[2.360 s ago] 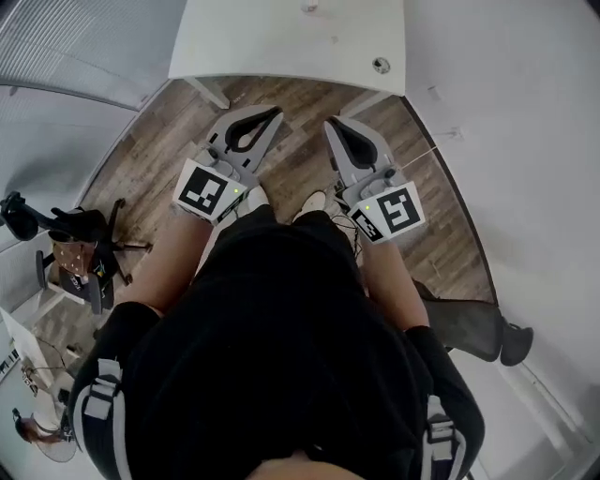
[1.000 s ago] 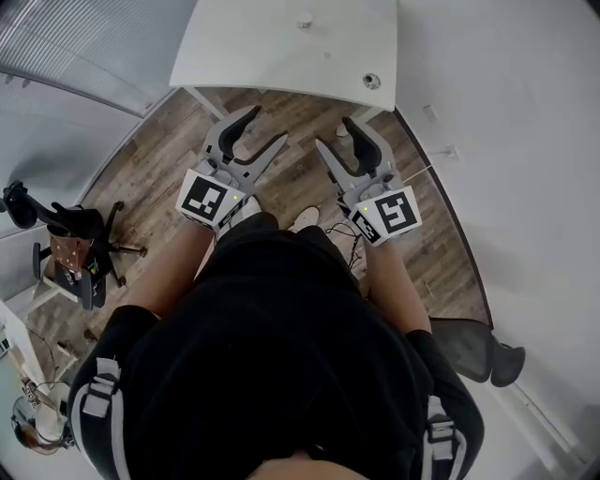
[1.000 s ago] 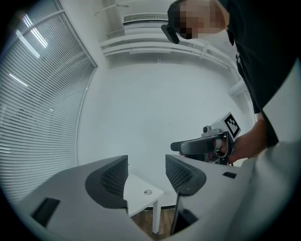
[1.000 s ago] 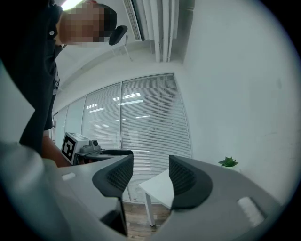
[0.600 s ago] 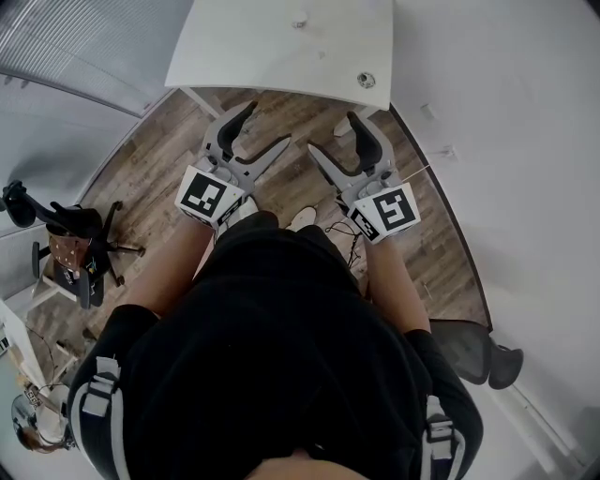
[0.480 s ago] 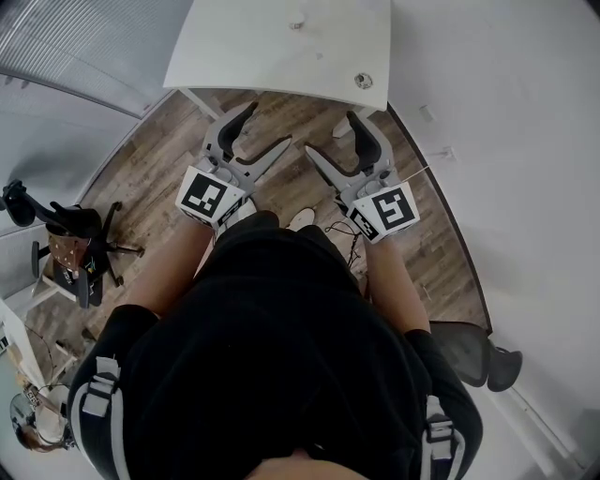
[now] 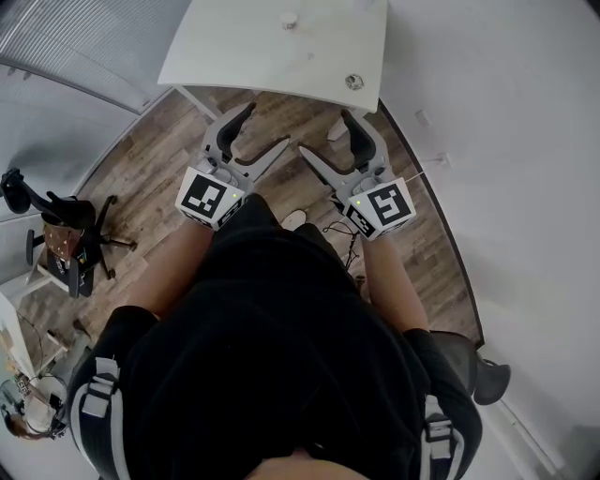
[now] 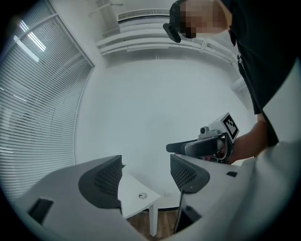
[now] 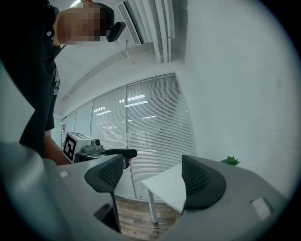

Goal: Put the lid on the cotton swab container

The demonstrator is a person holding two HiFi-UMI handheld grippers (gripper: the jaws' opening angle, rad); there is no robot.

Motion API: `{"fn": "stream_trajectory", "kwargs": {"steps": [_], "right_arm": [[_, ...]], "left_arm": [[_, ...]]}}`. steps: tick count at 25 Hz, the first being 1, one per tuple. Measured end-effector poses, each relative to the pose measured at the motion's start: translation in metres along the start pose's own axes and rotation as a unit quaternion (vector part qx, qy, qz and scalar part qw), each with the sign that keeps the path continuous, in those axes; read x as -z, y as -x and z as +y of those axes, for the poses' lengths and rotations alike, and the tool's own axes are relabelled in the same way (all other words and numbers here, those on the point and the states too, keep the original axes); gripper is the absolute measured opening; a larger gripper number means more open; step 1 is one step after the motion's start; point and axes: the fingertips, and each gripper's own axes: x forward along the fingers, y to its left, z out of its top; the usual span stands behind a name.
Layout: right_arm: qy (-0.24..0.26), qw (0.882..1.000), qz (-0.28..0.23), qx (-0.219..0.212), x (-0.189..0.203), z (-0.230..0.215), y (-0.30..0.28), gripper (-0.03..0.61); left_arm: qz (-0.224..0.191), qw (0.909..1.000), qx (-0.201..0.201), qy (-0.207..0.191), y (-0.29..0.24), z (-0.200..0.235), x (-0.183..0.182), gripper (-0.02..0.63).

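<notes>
Basically nothing done yet: lid not on the cotton swab container, nothing picked up. Left hand-held gripper (image 7: 267, 127) and right hand-held gripper (image 7: 324, 133) are level over the wooden floor (image 7: 150, 169), short of the desk (image 7: 234, 52). Both sets of jaws have just been opening, now wide, nothing between them. On the desk: small white thing (image 7: 289, 19) at far edge, round thing (image 7: 353, 82) near right corner, well apart. Too small to tell which is which. Left to do: approach, grasp, cap. Office chair (image 7: 56, 234) sits off left, probably not in the way.
</notes>
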Motion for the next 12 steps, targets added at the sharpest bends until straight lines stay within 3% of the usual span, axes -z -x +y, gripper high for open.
{"fn": "stream_trajectory", "kwargs": {"steps": [12], "right_arm": [[-0.003, 1.000, 0.003, -0.009, 0.005, -0.029, -0.022, 0.390]], "left_arm": [[0.003, 0.9998, -0.018, 0.001, -0.024, 0.027, 0.009, 0.310]]}}
